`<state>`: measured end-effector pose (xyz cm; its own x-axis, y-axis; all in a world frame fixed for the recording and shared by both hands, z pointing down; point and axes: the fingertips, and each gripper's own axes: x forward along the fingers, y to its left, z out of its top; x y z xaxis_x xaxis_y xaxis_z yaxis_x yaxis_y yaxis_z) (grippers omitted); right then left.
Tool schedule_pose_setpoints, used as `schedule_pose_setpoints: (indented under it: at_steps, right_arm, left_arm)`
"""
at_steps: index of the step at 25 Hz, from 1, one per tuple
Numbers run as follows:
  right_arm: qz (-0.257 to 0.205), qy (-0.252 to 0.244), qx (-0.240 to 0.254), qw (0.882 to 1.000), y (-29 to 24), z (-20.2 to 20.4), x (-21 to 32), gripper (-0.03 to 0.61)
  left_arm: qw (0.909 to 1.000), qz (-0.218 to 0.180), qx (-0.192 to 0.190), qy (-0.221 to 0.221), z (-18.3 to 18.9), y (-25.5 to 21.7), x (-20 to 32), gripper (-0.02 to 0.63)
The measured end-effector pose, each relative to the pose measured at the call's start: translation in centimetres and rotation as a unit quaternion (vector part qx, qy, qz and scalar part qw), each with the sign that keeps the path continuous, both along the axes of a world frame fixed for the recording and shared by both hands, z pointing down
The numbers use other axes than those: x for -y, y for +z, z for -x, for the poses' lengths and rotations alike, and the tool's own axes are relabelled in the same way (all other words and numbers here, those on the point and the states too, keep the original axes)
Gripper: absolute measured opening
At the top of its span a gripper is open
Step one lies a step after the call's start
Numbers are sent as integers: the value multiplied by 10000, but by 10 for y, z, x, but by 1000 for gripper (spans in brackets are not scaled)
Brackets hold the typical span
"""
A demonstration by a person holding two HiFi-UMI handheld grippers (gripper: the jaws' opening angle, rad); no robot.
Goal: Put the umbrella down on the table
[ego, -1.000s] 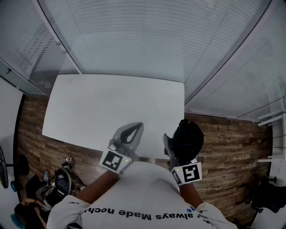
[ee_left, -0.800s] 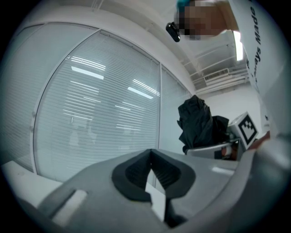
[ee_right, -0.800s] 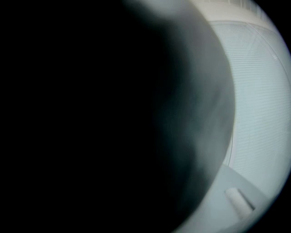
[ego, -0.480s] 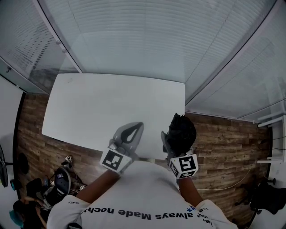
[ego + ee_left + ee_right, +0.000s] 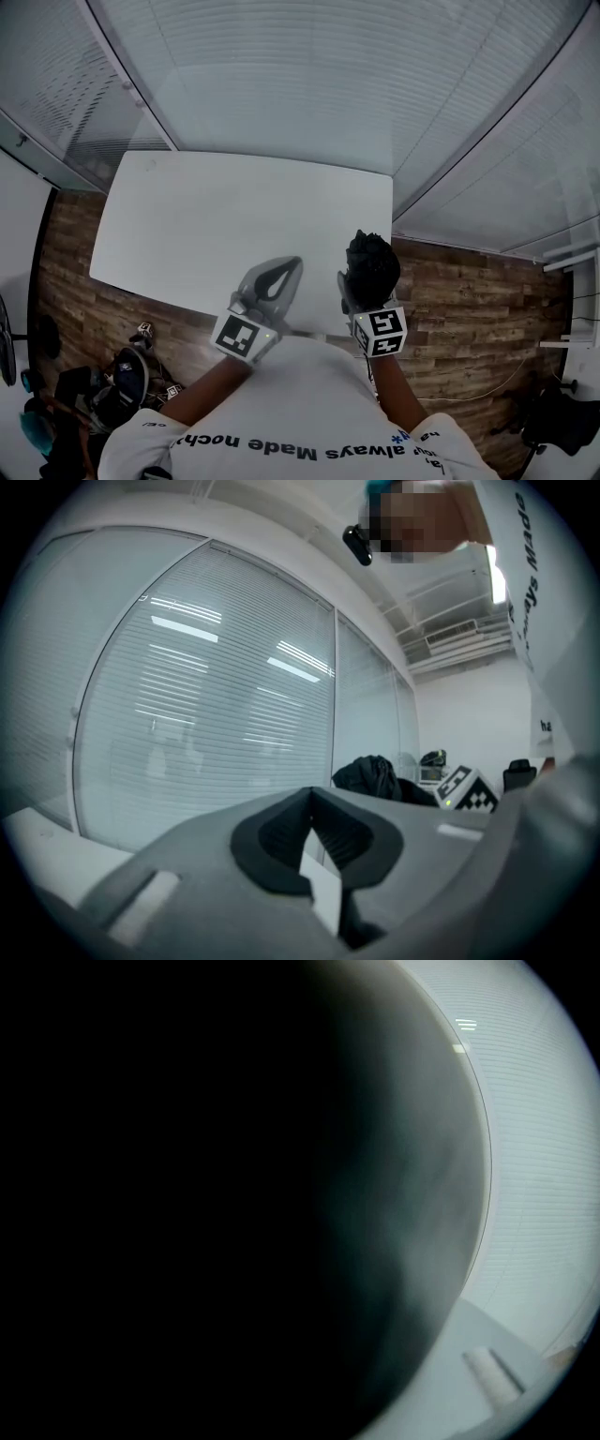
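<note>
A black folded umbrella [image 5: 372,265] is bunched in my right gripper [image 5: 357,294], which is shut on it over the near right corner of the white table [image 5: 225,220]. The umbrella's cloth hides the fingertips. In the right gripper view the umbrella [image 5: 225,1194] blacks out most of the picture, with a strip of table [image 5: 487,1330] at the lower right. My left gripper [image 5: 293,262] hovers level over the table's near edge, shut and with nothing in it. In the left gripper view its tips [image 5: 312,793] meet, and the umbrella [image 5: 370,778] shows beyond them.
Glass walls with blinds [image 5: 309,84] close in the table's far and right sides. Wooden floor [image 5: 469,300] lies to the right of the table. Bags and gear [image 5: 112,384] sit on the floor at the lower left.
My right gripper has come down and to the left with the umbrella, from beside the table's right edge to over its near right corner. The left gripper has stayed still.
</note>
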<state>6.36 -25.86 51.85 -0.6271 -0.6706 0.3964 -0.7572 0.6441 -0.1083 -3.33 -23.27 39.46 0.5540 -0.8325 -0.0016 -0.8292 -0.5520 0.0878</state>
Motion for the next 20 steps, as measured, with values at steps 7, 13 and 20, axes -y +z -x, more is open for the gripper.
schedule_pose_setpoints:
  at_steps: [7, 13, 20]
  right_arm:
    - [604, -110, -393, 9973, 52, 6, 12, 218]
    - [1039, -243, -719, 9917, 94, 7, 16, 216]
    - [1668, -384, -1038, 9798, 141, 14, 18, 215]
  left_arm:
    - [10000, 17, -3, -3, 2, 3, 4, 3]
    - [10000, 16, -18, -41, 3, 3, 3, 3]
    - [10000, 41, -1, -55, 8, 4, 0, 3]
